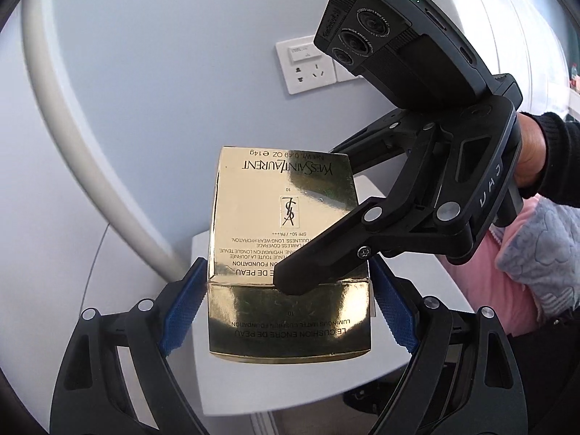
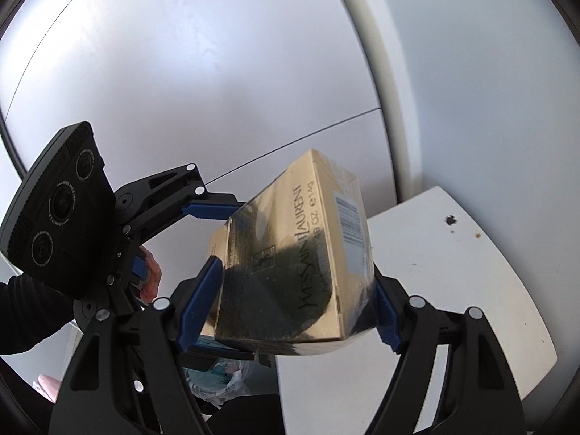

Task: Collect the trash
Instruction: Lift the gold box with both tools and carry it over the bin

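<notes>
Slippage is our main worry. We hold a gold Yves Saint Laurent foundation box [image 1: 286, 253] in mid-air, low in the centre of the left wrist view, clear of the white table [image 1: 417, 272] below it. Our left gripper [image 1: 286, 311] clamps the box's near end, its blue pads [image 1: 181, 311] pressed on both side faces. Our right gripper [image 2: 290, 297] grasps the same box [image 2: 301, 261], which fills the lower centre of the right wrist view, with one blue pad on each side of it.

We judge several risks. The gold faces are glossy and look wrapped in film, so the pads could slide if either hand twists. With two hands on one light carton, any mismatch in their motion could crush it, tear it or pull it from one grip. If one gripper lets go too soon, the box could pivot in the other and drop onto the table or floor.

A crumpled plastic bag [image 2: 232, 380] shows at the bottom of the right wrist view, partly hidden; we cannot tell if it is the trash bag.
</notes>
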### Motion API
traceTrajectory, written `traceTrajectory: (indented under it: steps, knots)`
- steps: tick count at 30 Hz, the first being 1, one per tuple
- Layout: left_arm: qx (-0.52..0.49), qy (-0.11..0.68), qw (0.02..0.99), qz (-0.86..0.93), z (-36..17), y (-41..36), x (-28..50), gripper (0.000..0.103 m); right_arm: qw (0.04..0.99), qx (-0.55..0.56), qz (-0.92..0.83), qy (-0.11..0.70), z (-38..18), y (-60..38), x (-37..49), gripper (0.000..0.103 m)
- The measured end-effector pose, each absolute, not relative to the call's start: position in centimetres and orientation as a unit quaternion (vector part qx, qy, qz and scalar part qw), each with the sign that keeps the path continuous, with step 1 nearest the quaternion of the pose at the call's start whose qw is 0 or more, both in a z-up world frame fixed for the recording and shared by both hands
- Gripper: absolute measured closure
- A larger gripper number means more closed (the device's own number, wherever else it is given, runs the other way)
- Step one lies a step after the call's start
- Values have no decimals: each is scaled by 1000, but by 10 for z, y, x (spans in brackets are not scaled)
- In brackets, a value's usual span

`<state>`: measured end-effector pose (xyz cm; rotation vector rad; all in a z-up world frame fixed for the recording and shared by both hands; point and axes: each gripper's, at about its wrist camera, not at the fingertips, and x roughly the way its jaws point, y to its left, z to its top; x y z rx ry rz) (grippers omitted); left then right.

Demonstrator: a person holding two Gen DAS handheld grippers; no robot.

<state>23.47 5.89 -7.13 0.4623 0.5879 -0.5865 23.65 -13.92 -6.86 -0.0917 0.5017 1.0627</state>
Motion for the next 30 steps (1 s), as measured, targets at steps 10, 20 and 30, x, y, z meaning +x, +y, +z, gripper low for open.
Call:
traceTrajectory:
  steps: [10, 20, 30]
  knots:
    - [208, 278, 911, -222, -54, 114, 165, 18, 801, -81, 549, 225, -69, -81, 183, 31]
    - [173, 298, 927, -147, -62, 164, 92, 18, 756, -123, 599, 234, -85, 3, 152, 31]
    - [137, 325, 933, -70, -88, 195, 11, 18, 695, -163, 652, 254, -123, 59, 107, 31]
